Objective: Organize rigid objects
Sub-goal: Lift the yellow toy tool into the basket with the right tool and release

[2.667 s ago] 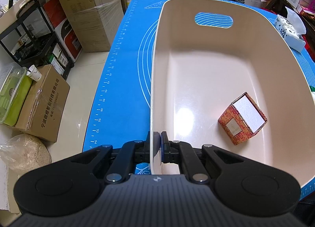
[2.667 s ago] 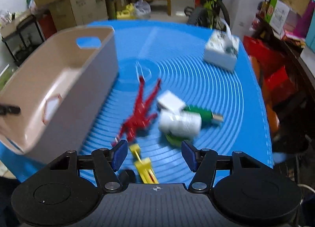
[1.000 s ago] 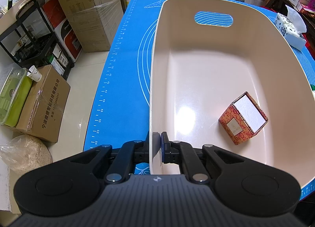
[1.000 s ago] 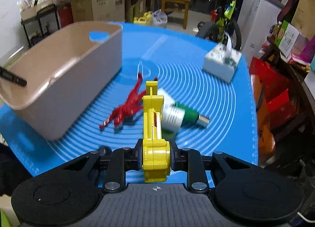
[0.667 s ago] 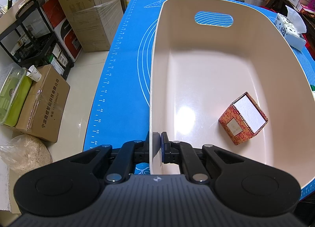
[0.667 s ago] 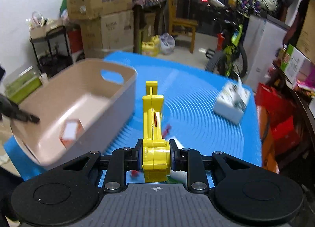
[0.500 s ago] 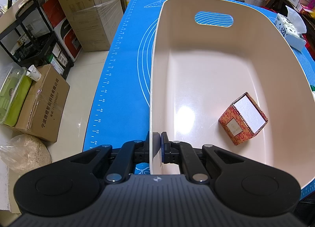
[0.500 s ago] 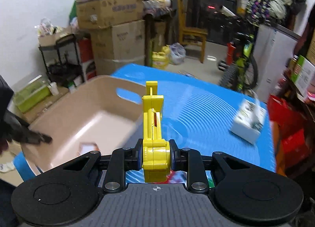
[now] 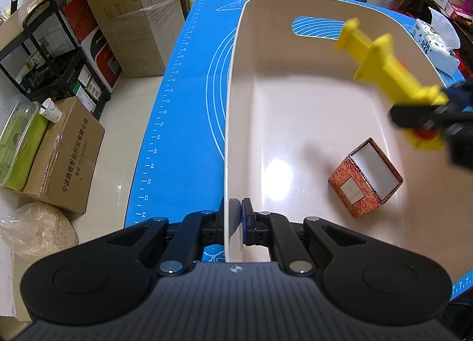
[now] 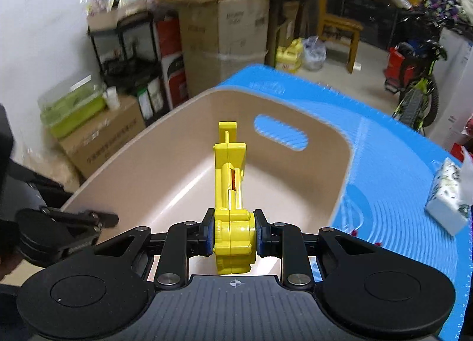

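A beige plastic bin [image 9: 233,122] with a handle slot stands on the blue mat [image 9: 183,98]. My left gripper [image 9: 236,217] is shut on the bin's near rim. A small red patterned box [image 9: 365,178] lies inside on the bin floor. My right gripper [image 10: 233,233] is shut on a yellow toy tool [image 10: 232,190], held above the bin [image 10: 343,187]. In the left wrist view the yellow tool [image 9: 390,75] reaches in from the right over the bin, with the right gripper [image 9: 425,118] dark and blurred behind it.
A white tissue box [image 10: 448,202] sits on the mat [image 10: 393,175] to the right of the bin. Cardboard boxes [image 9: 68,154] and a black rack [image 9: 50,57] stand on the floor to the left. A bicycle [image 10: 419,92] is at the far right.
My right gripper has carried the yellow tool leftward from over the mat to above the bin, and it has come into the left wrist view. The left gripper has not moved.
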`<state>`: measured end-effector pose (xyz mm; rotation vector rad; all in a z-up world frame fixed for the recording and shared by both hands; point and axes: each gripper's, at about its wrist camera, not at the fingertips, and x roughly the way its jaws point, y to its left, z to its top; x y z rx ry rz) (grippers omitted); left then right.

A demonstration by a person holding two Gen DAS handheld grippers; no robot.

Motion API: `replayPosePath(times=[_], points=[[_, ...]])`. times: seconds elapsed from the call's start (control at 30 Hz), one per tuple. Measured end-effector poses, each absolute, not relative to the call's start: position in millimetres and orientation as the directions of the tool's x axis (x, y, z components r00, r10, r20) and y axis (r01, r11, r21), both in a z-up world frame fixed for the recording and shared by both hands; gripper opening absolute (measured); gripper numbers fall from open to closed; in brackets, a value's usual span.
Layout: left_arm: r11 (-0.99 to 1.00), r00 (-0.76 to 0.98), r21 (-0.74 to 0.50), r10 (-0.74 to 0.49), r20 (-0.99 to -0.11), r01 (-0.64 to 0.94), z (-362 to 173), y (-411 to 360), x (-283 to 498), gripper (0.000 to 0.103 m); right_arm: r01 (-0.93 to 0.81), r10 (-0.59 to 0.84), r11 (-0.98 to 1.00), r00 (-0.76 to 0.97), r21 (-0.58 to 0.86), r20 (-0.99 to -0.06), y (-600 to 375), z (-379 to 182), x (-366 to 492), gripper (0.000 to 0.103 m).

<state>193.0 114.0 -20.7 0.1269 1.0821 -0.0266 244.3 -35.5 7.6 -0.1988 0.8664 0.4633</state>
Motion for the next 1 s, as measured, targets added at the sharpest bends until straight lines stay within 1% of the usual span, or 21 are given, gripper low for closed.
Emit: replayPosePath(times=[0.23,0.37,0.4,0.43,0.5,0.53,0.57,0.63,0.8,1.0], points=[[0.992,0.47,0.091,0.041,-0.882,0.086,-21,114,193,0.009,-0.47,0.247,0.883,0.484,-0.011,-0.839,-21,-22,250,0.035],[0.992,0.47,0.092,0.041,-0.882,0.086,-21,114,193,0.009,-0.467,0.237,0.884,0.477,-0.016,-0.846,-19,-24,249,0.035],[0.992,0.47,0.092,0.041,-0.882,0.086,-21,114,193,0.009,-0.465,0.232,0.885,0.477,-0.019,-0.848,-19,-23,250,0.037],[0.992,0.47,0.092,0.041,-0.882,0.086,-21,114,193,0.009,-0.463,0.229,0.886,0.478,-0.022,-0.848,-19,-23,250,0.043],[0.992,0.47,0.092,0.041,-0.882,0.087,-21,114,193,0.009,-0.465,0.241,0.885,0.486,-0.015,-0.84,-20,-21,249,0.047],[0.992,0.469,0.093,0.041,-0.882,0.087,-21,114,193,0.009,-0.469,0.25,0.883,0.488,-0.009,-0.836,-20,-20,249,0.052],[0.992,0.469,0.092,0.041,-0.882,0.087,-21,114,193,0.009,-0.471,0.255,0.882,0.493,-0.008,-0.832,-21,-18,249,0.059],[0.992,0.469,0.092,0.041,-0.882,0.086,-21,114,193,0.009,-0.467,0.254,0.884,0.511,-0.017,-0.821,-23,-14,247,0.067],[0.992,0.469,0.093,0.041,-0.882,0.087,-21,114,194,0.009,-0.452,0.29,0.892,0.56,0.007,-0.777,-40,9,240,0.068],[0.992,0.469,0.092,0.04,-0.882,0.089,-20,114,193,0.009,-0.38,0.296,0.923,0.616,0.053,-0.73,-84,35,231,0.07]])
